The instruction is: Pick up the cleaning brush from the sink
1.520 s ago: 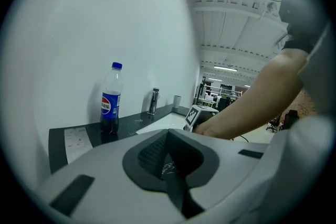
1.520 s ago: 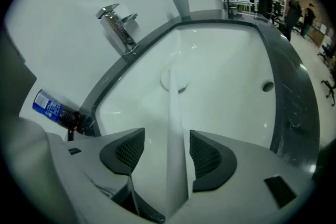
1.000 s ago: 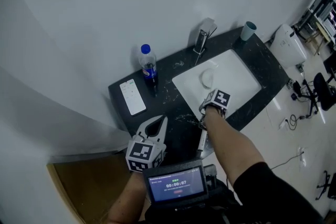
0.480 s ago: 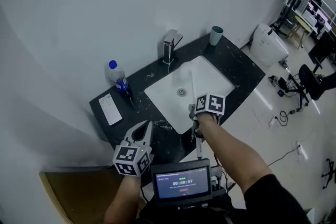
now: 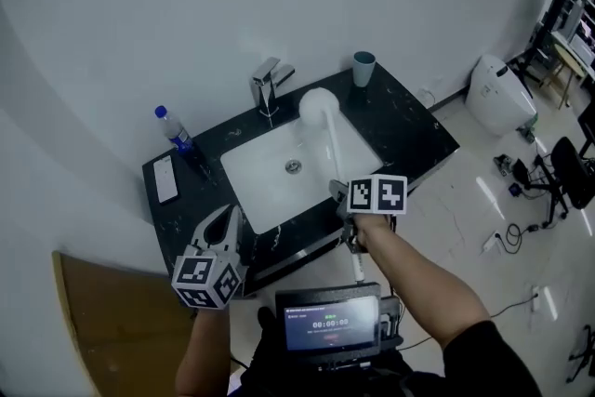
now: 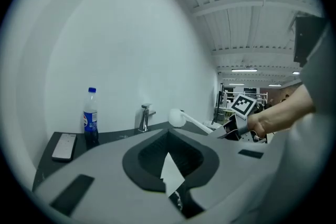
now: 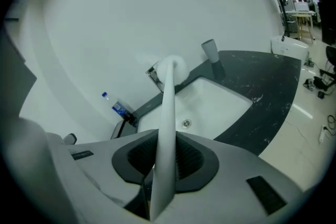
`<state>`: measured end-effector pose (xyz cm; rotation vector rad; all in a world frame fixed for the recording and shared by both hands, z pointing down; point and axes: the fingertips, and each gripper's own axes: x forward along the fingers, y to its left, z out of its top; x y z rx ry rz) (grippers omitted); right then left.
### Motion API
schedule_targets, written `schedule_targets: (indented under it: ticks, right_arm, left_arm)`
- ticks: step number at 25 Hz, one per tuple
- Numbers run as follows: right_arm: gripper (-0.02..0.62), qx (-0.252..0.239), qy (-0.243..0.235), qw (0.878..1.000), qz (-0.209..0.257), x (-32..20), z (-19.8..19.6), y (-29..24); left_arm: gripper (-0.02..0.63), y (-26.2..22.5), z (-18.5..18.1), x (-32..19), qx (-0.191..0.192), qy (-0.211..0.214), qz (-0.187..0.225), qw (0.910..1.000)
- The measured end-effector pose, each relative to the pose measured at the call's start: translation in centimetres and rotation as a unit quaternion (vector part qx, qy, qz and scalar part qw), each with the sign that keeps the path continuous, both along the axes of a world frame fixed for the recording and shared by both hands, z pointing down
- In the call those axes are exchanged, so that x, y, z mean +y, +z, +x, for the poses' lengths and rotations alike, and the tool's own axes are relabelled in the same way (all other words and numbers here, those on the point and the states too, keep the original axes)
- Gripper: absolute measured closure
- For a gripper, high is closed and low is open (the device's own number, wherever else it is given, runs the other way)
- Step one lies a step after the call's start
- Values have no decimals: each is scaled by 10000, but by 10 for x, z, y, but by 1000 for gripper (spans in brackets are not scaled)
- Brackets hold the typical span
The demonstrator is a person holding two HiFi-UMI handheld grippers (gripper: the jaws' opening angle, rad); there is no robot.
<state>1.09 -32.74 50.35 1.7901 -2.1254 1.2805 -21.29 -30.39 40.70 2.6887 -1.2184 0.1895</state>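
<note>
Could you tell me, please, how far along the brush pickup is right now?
Done: the right gripper has its jaws shut on the handle of the cleaning brush, and the brush is clear of the sink, its round head in the air over the basin. In hand: holding it up. Left: nothing of the pickup itself; the left gripper is empty.

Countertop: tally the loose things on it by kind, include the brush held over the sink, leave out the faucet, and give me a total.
Bottle: 1
Cup: 1
White remote: 1
Cleaning brush: 1
Total: 4
</note>
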Motion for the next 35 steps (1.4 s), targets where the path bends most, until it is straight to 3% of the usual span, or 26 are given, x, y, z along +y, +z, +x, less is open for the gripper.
schedule_targets:
  ticks: [5,12,18,27,35]
  right_arm:
    - [543,88,-485,9935,1022,18,28,-62]
    - [543,744,-986,9698,2103,46,47,-119]
    - [543,1126,-1347,9468,2697,61,98,-138]
    - [543,1434,-2081,9142,3168,83,194,-149]
    - [543,1283,-2140,8995,3587,108,195,-155]
  left_arm:
    - [598,-48,43,35,77,-120,363,9992]
    - [598,-60,63,44,182,-99,610,9979]
    - [598,-63,97,49,-18,-593,656,9961]
    - [598,-60,208,89,44,-1384,539,9889]
    - [598,-56,212,123,67,-1602,607,9852]
